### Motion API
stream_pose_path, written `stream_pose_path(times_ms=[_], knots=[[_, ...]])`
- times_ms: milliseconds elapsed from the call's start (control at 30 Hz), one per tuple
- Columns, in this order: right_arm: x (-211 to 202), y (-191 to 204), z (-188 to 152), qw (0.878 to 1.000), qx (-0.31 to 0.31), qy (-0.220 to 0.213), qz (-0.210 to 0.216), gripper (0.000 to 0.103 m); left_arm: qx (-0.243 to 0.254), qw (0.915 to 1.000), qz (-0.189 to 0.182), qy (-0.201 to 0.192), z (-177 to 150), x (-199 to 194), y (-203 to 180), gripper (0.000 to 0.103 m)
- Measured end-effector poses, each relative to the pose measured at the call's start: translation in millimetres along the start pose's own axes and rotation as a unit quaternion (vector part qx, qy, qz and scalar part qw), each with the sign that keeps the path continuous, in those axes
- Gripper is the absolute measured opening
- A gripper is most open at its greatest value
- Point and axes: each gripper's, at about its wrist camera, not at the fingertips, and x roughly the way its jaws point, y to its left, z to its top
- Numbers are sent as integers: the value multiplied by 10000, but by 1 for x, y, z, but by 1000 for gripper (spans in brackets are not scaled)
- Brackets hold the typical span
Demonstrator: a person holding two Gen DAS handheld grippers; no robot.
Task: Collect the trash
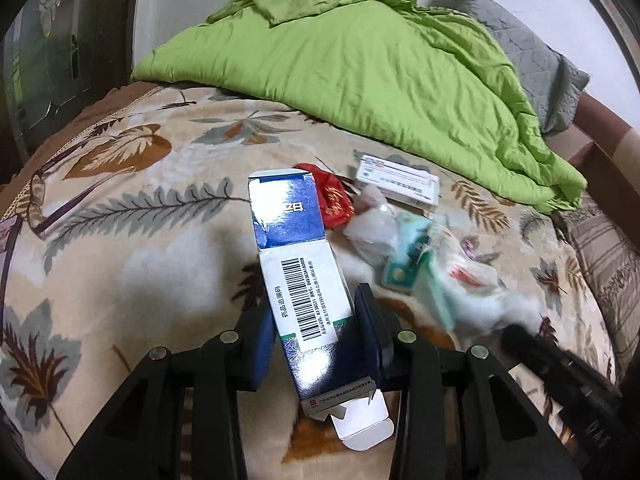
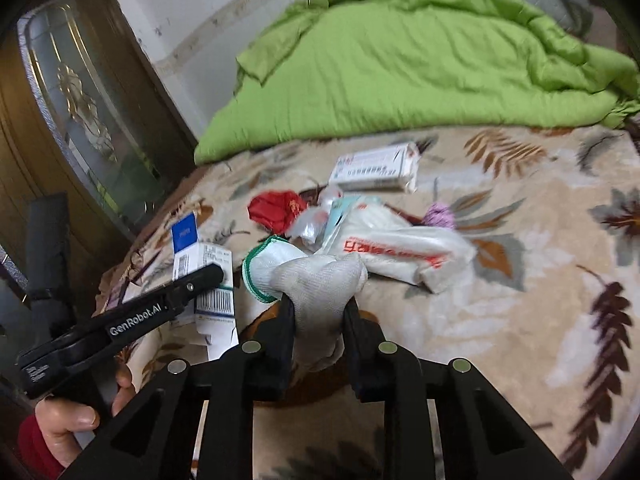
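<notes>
Left tool [image 1: 316,332] pinching the blue-and-white medicine box [image 1: 298,276] across its sides, barcode face up, end flaps open, box lifted off the bed. Right tool [image 2: 318,312] squeezed on a white knit glove [image 2: 316,280] w/ green cuff, fabric bunched btwn the pads. Just beyond the glove: white plastic bag w/ red print [image 2: 396,248], blurred, lying in the trash pile mid-bed. Also in the pile: red crumpled wrapper [image 2: 278,210], clear plastic bits, a teal packet [image 1: 408,256]. Far side of the pile, a flat white carton [image 2: 376,168] lies alone. All on the leaf-print blanket [image 2: 520,320]. Green quilt [image 1: 360,60] heaped at the far end. Wooden cabinet w/ glass door [image 2: 80,112] far left. A hand [image 2: 76,412] grips the left tool's handle, near left.
</notes>
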Motion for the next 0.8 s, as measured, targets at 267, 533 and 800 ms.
stream_pose_path(times_ms=[267,533,800], knots=[[-46,-15,-9,9972,413,-589,-183,24,432,9984,147,-320,-27,-32,-19,36],[-45,-13,-10,9974,402,-576,-184,24,782,9951,328,-512,-31,-36,-34,37],[-45,-18,-10,9973,455,-549,-149,24,877,9947,309,-444,-32,-30,-39,37]])
